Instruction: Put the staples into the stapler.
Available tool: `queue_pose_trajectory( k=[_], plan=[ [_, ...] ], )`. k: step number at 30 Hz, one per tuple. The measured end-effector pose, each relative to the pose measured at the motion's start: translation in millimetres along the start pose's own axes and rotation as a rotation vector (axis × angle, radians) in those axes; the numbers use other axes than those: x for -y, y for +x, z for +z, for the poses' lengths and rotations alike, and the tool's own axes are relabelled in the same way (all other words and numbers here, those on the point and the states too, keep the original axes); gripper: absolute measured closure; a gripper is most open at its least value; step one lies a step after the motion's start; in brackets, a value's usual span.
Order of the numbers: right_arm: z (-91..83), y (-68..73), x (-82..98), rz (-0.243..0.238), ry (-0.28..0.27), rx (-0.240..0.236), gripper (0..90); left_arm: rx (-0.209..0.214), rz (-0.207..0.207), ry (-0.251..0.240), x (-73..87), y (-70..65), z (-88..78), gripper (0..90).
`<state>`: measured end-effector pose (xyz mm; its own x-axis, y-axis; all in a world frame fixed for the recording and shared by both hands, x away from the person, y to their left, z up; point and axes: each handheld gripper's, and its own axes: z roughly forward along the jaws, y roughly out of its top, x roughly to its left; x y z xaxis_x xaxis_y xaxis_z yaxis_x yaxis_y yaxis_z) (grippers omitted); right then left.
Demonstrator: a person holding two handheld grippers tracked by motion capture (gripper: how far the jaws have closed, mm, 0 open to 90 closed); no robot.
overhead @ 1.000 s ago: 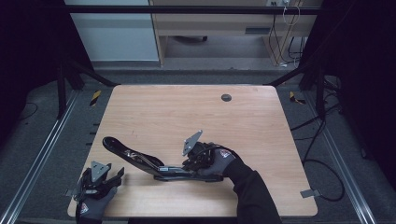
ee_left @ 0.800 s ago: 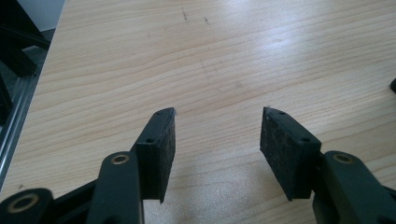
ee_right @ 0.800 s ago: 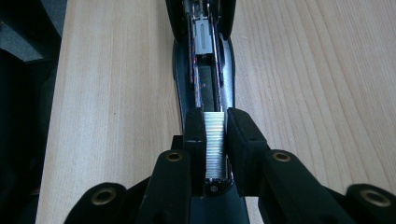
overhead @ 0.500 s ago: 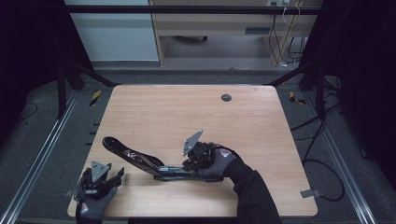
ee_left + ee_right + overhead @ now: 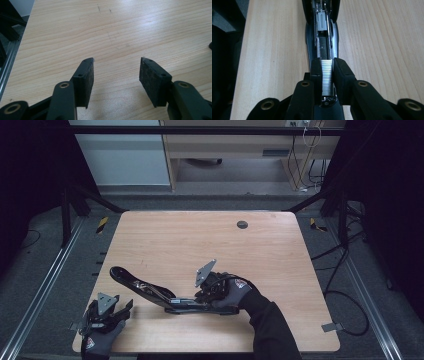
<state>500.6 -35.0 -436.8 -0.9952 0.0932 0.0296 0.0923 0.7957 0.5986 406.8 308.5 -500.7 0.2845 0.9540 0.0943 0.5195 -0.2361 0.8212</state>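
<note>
A black stapler [image 5: 150, 290] lies opened out on the wooden table [image 5: 200, 240], its lid swung back to the left. In the right gripper view its open magazine channel [image 5: 322, 37] runs away from the jaws. My right gripper [image 5: 327, 65] is shut on a silver strip of staples [image 5: 327, 75], held just above the near end of the channel. From the high view the right gripper [image 5: 202, 296] sits over the stapler's base. My left gripper [image 5: 122, 307] rests at the table's front left corner. Its jaws [image 5: 116, 72] stand open over bare wood, with nothing between them.
A round dark grommet [image 5: 242, 224] sits near the table's far edge. The table's left edge and a metal rail [image 5: 7, 65] lie close to the left gripper. Black frame posts and cables stand around the table.
</note>
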Motion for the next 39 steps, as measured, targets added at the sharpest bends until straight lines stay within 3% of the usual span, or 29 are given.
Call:
queue_pose_trajectory(
  k=[14,25,31,34,39],
  plan=[
    [-0.6,-3.3,3.1,-0.006,-0.003,-0.023,78.3,0.001,-0.001,0.001,0.0,-0.1,0.3,45.1],
    [2.4,-1.3,3.1,0.0,0.01,-0.01,76.7,0.001,0.001,0.002,0.0,0.0,0.4,45.1],
    [0.3,0.3,4.8,0.014,-0.01,-0.011,74.0,0.002,-0.002,0.001,0.0,-0.1,0.3,45.1],
    [-6.9,0.1,6.9,0.029,-0.054,0.021,72.4,0.001,-0.004,0.0,0.0,0.1,0.0,45.1],
    [-13.5,2.4,9.1,0.056,-0.079,0.07,72.5,0.003,-0.007,-0.003,-0.1,0.3,-0.5,45.1]
  ],
)
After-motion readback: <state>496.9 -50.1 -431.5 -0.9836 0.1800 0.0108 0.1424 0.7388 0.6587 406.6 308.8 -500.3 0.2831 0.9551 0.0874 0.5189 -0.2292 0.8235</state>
